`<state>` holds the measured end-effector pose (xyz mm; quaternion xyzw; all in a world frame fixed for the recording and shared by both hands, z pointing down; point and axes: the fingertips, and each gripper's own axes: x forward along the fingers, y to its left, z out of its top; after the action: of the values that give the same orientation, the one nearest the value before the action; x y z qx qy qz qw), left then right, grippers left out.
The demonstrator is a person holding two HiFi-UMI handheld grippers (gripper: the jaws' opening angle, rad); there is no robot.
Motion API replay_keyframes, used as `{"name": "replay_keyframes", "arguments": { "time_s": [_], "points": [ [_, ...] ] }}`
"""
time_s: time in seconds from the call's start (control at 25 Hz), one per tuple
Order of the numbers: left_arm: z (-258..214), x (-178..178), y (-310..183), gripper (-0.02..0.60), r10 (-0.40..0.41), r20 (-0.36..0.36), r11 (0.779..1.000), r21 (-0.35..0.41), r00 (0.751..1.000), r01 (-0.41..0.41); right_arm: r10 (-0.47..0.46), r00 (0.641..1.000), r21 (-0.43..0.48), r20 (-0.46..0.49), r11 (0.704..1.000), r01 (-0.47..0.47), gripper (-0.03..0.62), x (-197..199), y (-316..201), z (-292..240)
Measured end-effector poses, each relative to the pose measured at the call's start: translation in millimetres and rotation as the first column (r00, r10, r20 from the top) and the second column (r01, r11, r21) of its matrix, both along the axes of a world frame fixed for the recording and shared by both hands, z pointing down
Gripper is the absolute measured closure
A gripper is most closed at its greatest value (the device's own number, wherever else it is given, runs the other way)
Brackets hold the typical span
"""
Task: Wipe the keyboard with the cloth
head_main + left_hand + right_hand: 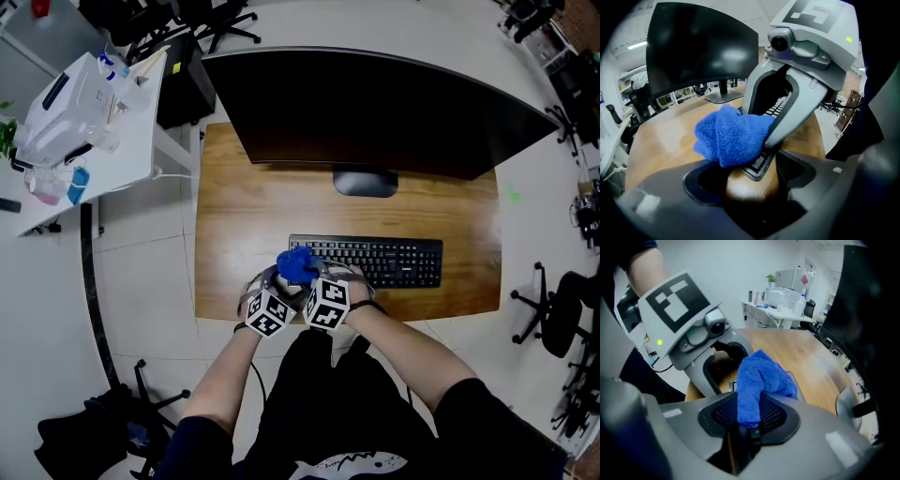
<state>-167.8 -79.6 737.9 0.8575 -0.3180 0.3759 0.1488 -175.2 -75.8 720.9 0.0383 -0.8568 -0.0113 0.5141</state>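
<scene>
The right gripper (750, 417) has its jaws clamped on a crumpled blue terry cloth (760, 376). One fold is pinched between the pads, and the bulk bulges out beyond the tips. Just beside it, the left gripper (751, 182) has its jaws apart with nothing between them. Only bare wood and a keyboard corner show in the gap.

The cloth sits over the left end of the flat black keyboard (384, 262). The keyboard lies keys-up with its long axis running left to right, parallel to the near edge of the brown wooden desk (248, 202).

Behind the keyboard stands a dark oval monitor foot (365, 182) under a wide, curved black monitor (375, 103). Its screen is dark. To the far left, apart from the desk, is a cluttered white side table (141, 136).
</scene>
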Motion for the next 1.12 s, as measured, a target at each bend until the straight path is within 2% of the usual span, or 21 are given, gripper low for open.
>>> {"name": "replay_keyframes", "arguments": {
  "time_s": [0.16,0.24,0.44,0.56,0.92,1.12],
  "points": [
    [1.0,-0.3,0.1,0.244,-0.001,0.005,1.000,-0.007,1.000,0.001,-0.044,0.999,-0.019,-0.004,0.999,0.044,0.464,9.1,17.7,2.7],
    [1.6,0.0,1.3,0.241,0.001,0.007,1.000,-0.008,1.000,-0.001,-0.079,0.997,-0.001,-0.014,0.997,0.079,0.464,16.4,25.8,5.5],
    [0.7,-0.1,0.3,0.241,0.003,0.013,1.000,-0.014,1.000,-0.003,-0.051,0.998,0.031,-0.040,0.998,0.052,0.465,37.2,22.2,5.7],
    [0.5,-0.9,0.7,0.242,0.008,0.012,1.000,-0.016,1.000,-0.008,-0.050,0.996,0.045,-0.067,0.998,0.054,0.467,65.5,20.7,8.1],
    [1.1,-0.8,0.0,0.244,0.018,0.013,1.000,-0.020,1.000,-0.017,0.143,0.980,0.034,-0.137,0.990,-0.139,0.470,178.2,5.4,9.7],
    [1.5,-0.5,0.7,0.246,0.029,0.016,0.999,-0.024,0.999,-0.029,0.245,0.957,0.032,-0.157,0.970,-0.243,0.470,203.9,-0.7,2.4]
  ]
}}
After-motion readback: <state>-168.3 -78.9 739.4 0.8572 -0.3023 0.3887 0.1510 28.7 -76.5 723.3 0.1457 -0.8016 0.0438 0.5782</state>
